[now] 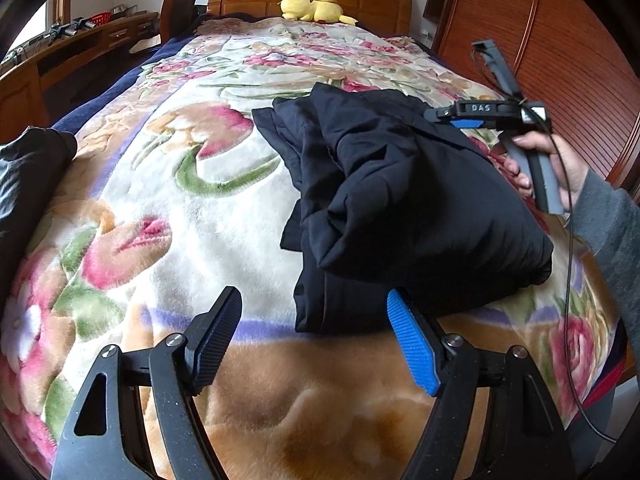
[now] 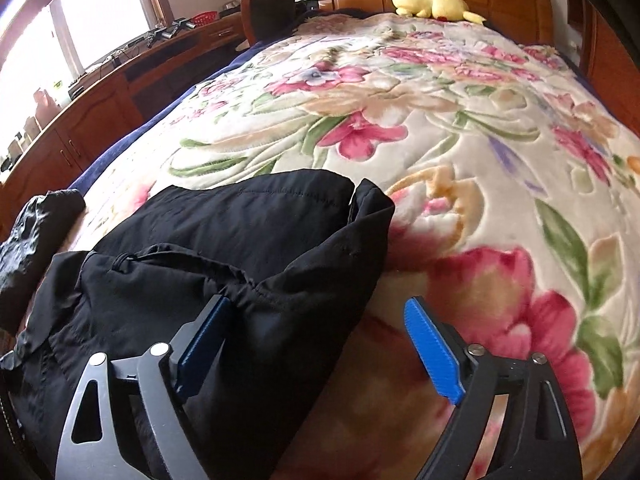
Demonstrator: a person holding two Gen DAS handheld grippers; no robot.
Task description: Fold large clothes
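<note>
Black fabric of another crumpled garment (image 1: 32, 176) is lying at the far left edge of the bed (image 1: 168, 216), which is wearing a floral blanket. Near the middle, the left hand-held gripper (image 1: 314, 340) is hovering with its jaws standing wide and nothing between them, just short of the near hem of the folded black jacket (image 1: 400, 184). That jacket is resting in a bulky bundle on the blanket, right of centre. Further right, the right hand-held gripper (image 2: 318, 344) is sitting wide apart too, its left finger touching the jacket's edge without clamping it. At the far headboard, a yellow plush toy (image 1: 312, 7) is lying.
</note>
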